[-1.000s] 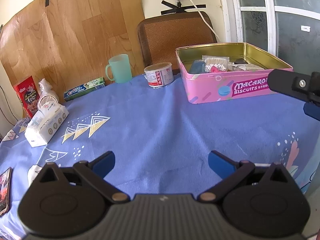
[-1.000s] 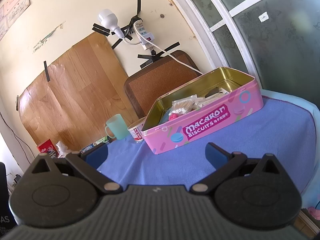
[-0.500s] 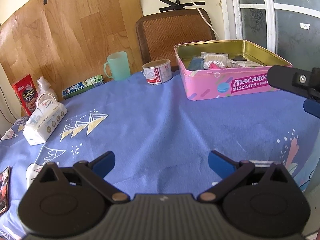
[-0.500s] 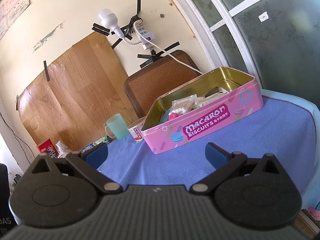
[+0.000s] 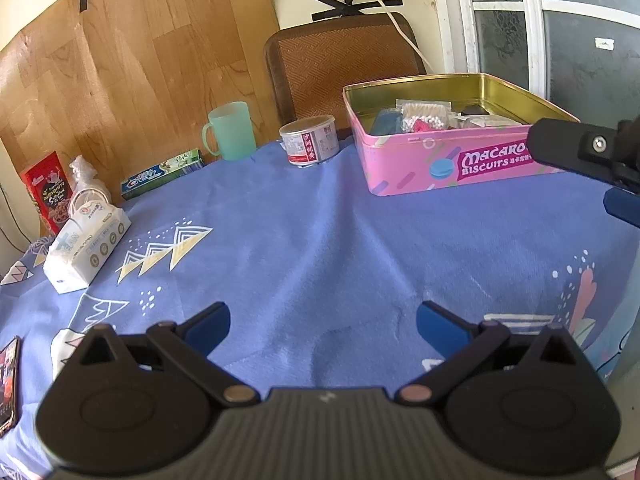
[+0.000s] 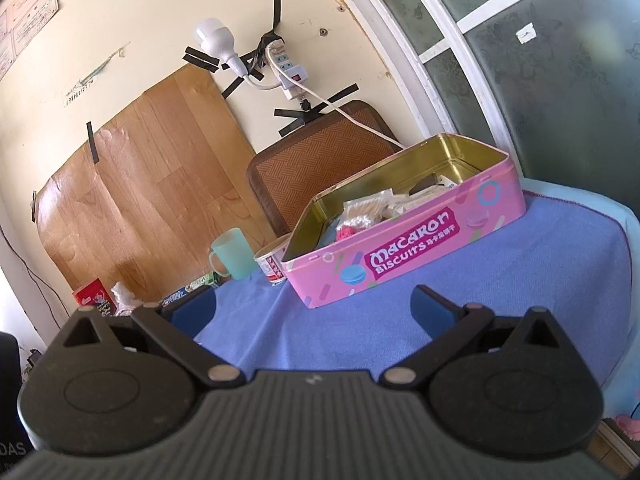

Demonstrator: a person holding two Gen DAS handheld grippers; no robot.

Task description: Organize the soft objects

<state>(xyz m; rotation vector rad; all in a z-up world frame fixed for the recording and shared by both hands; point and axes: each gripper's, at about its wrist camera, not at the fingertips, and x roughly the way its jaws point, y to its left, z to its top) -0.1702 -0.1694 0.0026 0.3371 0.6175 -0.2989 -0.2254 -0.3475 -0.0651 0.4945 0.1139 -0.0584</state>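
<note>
The pink biscuit tin (image 5: 448, 162) sits open at the far right of my worktop (image 5: 320, 240), lid off, its gold inside showing. Soft things lie packed in it: a clear bag of white-tipped swabs (image 5: 424, 114), a blue pouch (image 5: 386, 122), and some pale packets I cannot make out. From my right wrist the same tin (image 6: 404, 256) stands just ahead, its long printed side facing me.

A white tissue pack (image 5: 86, 248) lies on the blue cloth at the far left of the worktop, well apart from the tin, with a crumpled plastic bag (image 5: 84, 176) and a red box (image 5: 50, 192) behind it.

My left claw (image 5: 322, 322) is released, its blue-tipped fingers (image 5: 208, 326) spread wide over bare cloth, gripping nothing and touching nothing. My right claw (image 6: 314, 306) is likewise spread wide and empty, hanging above the cloth in front of the tin. In the left wrist view one arm of my right claw (image 5: 584, 152) juts in from the right edge, just in front of the tin's near corner.

Between the tissue pack and the tin the cloth lies open. Along the back edge stand a toothpaste box (image 5: 162, 174), a green mug (image 5: 230, 132) and a small can (image 5: 310, 146), the can just beside the tin. A phone (image 5: 8, 384) lies at the worktop's near left edge. To the right, the cloth's edge curves close past the tin.
</note>
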